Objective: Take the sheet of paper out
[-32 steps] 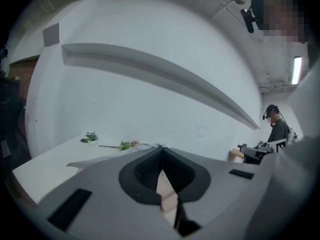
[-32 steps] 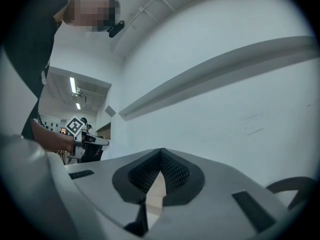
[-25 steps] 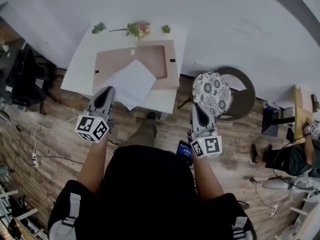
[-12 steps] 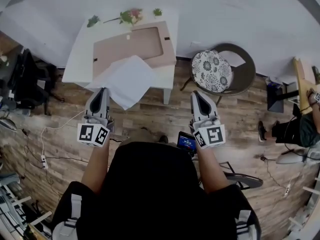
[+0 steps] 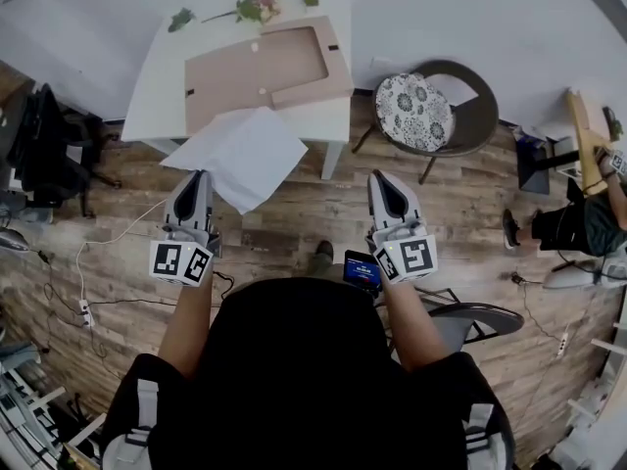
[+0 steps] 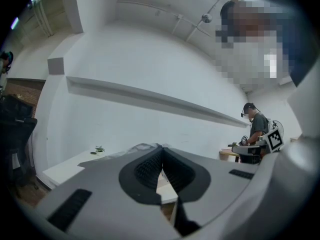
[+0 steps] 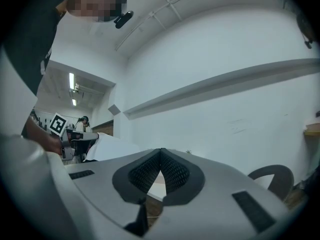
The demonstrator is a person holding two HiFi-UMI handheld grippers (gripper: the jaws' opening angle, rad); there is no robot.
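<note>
Backed away from worktop since earlier frame, drawing sheet of paper clear of cardboard envelope; now hanging past near edge, in air. Holding sheet's near corner in clenched fingers of left gripper; right gripper fingers clenched, empty. Keep pull level, steady; no jerks, corner likely to tear; keep grip firm.

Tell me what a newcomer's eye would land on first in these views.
First, the white sheet of paper, pinched at its near corner by the shut left tool and held above the wood floor in front of the white table. Next come the open brown cardboard folder lying on that table and the chair with the patterned cushion to its right, ahead of the empty, shut right tool.
</note>
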